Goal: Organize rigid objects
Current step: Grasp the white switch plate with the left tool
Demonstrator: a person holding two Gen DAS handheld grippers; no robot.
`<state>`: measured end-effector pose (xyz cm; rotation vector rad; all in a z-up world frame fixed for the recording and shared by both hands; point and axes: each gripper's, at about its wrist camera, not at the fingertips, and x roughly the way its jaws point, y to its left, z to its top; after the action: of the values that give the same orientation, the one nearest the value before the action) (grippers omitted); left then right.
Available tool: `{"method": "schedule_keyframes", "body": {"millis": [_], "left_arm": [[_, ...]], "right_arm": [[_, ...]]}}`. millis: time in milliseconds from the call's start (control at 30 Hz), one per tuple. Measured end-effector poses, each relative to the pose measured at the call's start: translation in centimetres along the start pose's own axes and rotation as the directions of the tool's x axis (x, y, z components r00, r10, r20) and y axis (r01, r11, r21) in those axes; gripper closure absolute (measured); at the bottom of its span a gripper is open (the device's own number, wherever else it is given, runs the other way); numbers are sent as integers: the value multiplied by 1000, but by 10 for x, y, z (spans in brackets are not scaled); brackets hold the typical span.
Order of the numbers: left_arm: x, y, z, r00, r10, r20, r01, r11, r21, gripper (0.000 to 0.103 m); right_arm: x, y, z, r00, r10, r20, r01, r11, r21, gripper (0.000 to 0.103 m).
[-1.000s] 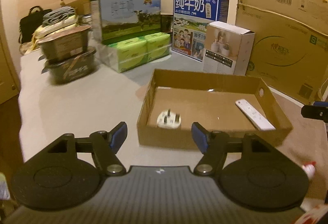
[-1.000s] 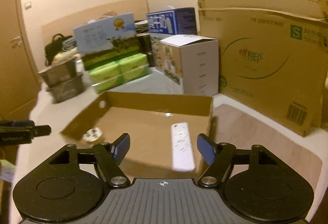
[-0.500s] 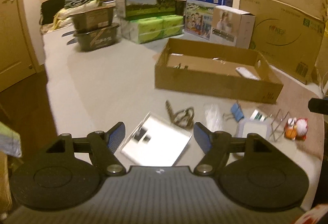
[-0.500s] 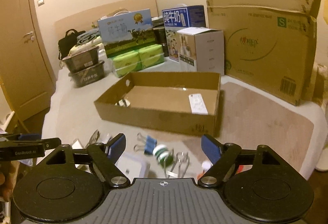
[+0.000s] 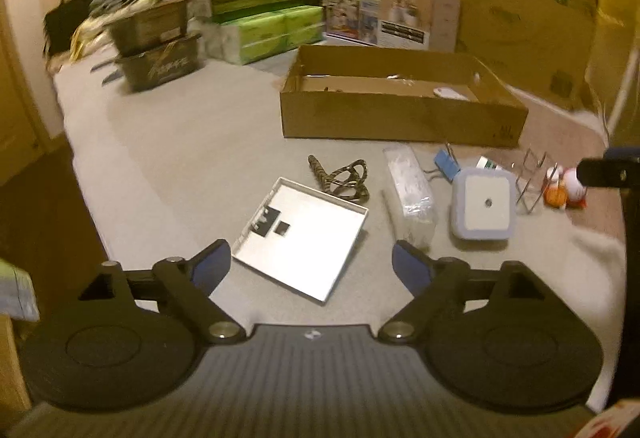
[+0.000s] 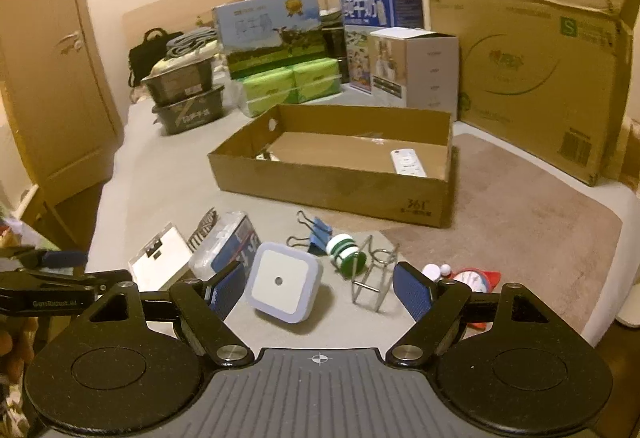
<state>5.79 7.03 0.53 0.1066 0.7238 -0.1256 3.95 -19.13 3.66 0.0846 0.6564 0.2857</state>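
The left gripper point(image 5: 311, 266) and the right gripper point(image 6: 319, 284) both hover with blue-padded fingers spread wide and nothing between them, each pointing forward and slightly down, the left one's tip point(image 6: 60, 259) showing at the right view's edge.

Brown cardboard tray point(image 6: 332, 193); white remote point(image 6: 408, 162) inside. Blue binder clip point(image 6: 318, 236). Green-and-white striped spool point(image 6: 345, 253). White square night light point(image 6: 285, 286), pale lavender rim. Silver metal tray point(image 5: 300, 238). Striped cord point(image 5: 340, 177), possibly camouflage-patterned. Grey bed cover point(image 5: 180, 141). Gripper pads point(image 6: 228, 288) blue.
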Motion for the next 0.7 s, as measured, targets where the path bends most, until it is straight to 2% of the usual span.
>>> {"method": "schedule_keyframes", "body": {"millis": [167, 233, 400, 600, 700], "left_arm": [[17, 12, 7, 999, -40, -30, 42, 997, 60, 9], [26, 18, 8, 998, -45, -41, 48, 996, 70, 6], [48, 28, 8, 994, -85, -71, 92, 991, 102, 6], [72, 28, 7, 988, -123, -93, 140, 969, 202, 3], [84, 30, 8, 985, -144, -100, 163, 963, 217, 3]], "right_arm": [[11, 6, -4, 999, 14, -31, -14, 1000, -4, 21], [17, 8, -6, 999, 12, -45, -12, 1000, -1, 17], [34, 19, -8, 997, -4, -74, 4, 1000, 1, 13], [60, 33, -11, 992, -36, -120, 36, 999, -2, 13], [70, 34, -13, 990, -45, -137, 46, 999, 3, 13]]}}
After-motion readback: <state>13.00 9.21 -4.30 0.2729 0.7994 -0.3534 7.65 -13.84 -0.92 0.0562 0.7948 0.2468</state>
